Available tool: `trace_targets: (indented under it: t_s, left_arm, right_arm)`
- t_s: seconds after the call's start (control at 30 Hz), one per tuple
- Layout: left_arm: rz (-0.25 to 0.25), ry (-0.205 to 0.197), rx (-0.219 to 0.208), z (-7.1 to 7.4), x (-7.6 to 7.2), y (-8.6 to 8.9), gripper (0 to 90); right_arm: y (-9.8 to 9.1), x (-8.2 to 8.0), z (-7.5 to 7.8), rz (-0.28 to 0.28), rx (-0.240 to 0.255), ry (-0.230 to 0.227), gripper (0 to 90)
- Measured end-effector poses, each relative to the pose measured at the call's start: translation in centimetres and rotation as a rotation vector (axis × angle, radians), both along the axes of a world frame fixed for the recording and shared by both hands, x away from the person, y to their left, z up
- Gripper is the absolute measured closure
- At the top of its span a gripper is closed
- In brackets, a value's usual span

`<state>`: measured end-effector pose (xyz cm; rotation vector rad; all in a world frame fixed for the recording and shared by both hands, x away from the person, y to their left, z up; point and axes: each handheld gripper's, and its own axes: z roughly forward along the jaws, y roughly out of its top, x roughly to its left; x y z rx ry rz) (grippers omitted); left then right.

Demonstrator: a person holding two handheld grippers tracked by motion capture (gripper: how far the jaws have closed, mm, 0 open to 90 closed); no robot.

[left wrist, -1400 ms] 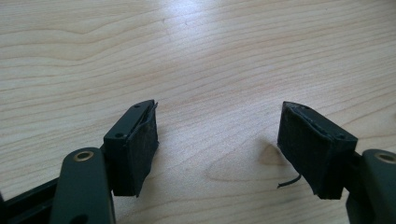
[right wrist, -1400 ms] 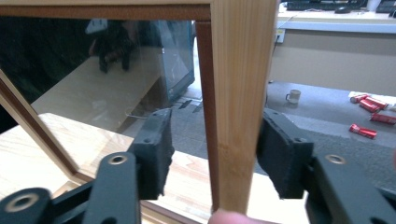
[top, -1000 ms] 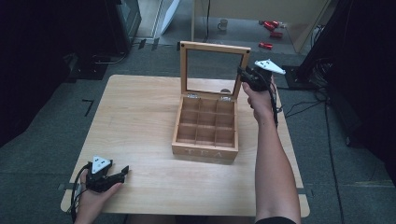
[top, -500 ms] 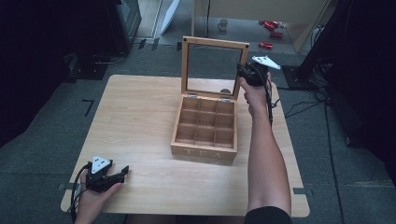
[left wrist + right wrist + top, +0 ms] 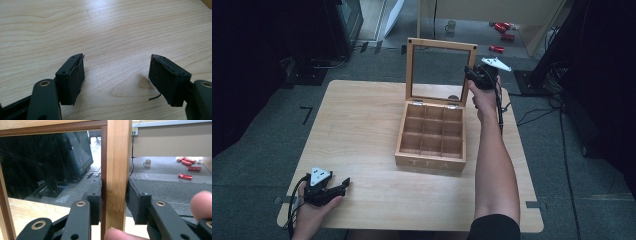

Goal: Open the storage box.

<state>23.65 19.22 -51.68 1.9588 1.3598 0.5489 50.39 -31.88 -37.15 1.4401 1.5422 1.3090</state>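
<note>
Wooden tea box (image 5: 432,140) sat mid-bench, lid (image 5: 116,170) upright, its side rail clamped between right gripper (image 5: 113,195) fingers. Left gripper (image 5: 116,75) rested gaping, empty. Best swing lid along hinge arc, not twisting frame.

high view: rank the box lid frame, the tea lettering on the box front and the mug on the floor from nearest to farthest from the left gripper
From the left gripper, at the table's near left corner:
1. TEA lettering, on the box's front wall, to its right.
2. Lid frame, standing upright behind the compartments, held at its right edge by the right gripper.
3. Mug, on the floor beyond the table's far edge.
</note>
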Motion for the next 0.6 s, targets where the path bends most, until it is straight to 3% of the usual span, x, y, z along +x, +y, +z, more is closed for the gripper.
trace_targets:
  t_s: [0.17,0.23,0.33,0.6]
  left_arm:
    - [0.001,-0.002,0.007,0.0,0.0,-0.1,29.5]
    - [0.001,-0.001,0.005,0.0,0.0,-0.1,29.5]
    - [0.000,-0.001,0.010,0.0,0.0,-0.1,29.5]
    - [0.000,-0.002,0.013,0.0,0.0,-0.1,29.5]
  right_arm:
    - [0.4,0.0,0.2,-0.017,-0.020,0.010,65.2]
    - [0.6,-0.2,0.3,-0.022,-0.057,0.013,62.5]
    - [0.9,-0.5,0.4,-0.007,-0.098,0.036,52.4]
    - [0.9,-2.7,0.5,0.041,-0.098,0.078,29.0]
